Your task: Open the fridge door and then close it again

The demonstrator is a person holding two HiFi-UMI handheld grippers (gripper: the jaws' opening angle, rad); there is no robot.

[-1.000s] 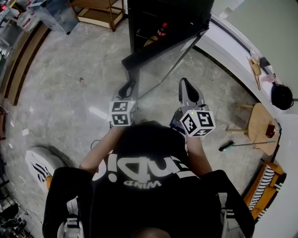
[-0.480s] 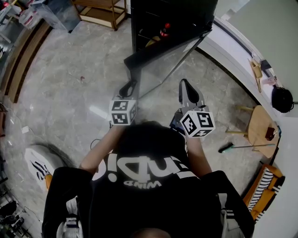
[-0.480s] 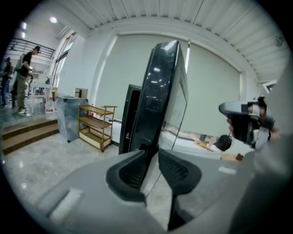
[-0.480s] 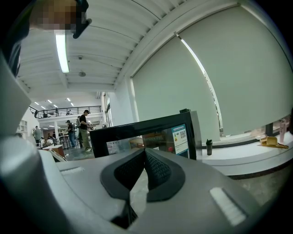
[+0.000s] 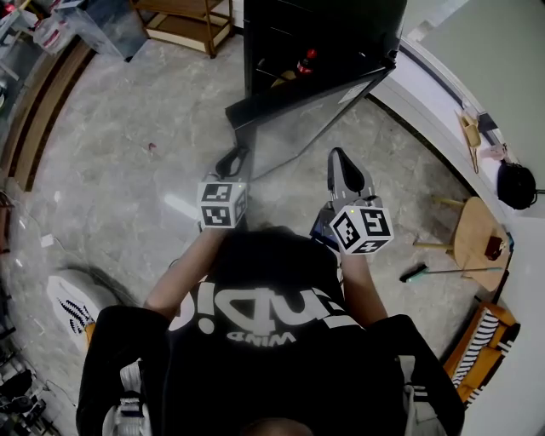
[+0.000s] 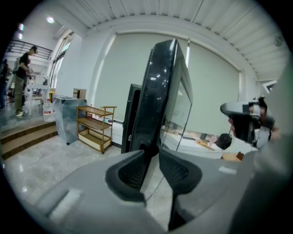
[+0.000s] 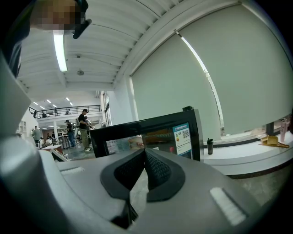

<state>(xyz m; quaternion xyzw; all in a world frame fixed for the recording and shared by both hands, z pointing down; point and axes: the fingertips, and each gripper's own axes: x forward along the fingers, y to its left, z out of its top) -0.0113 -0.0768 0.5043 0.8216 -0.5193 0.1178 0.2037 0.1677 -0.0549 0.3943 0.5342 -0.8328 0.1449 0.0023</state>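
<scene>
One left hand-held gripper (image 6: 153,154): jaws narrowly apart, clamped on the free edge of the fridge door (image 5: 289,119). One right hand-held gripper (image 7: 144,153): jaws together, nothing between them, held near the door and to its right. One black fridge (image 5: 324,30), far centre, with its glass door swung partly open toward the person. One wooden shelf rack (image 5: 183,21), far left. One round stool (image 5: 477,226), right, on the marble floor (image 5: 128,170).

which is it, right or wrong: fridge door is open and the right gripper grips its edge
Wrong: the left gripper grips the edge of the open fridge door, as the left gripper view shows; the right gripper is shut and empty.
</scene>
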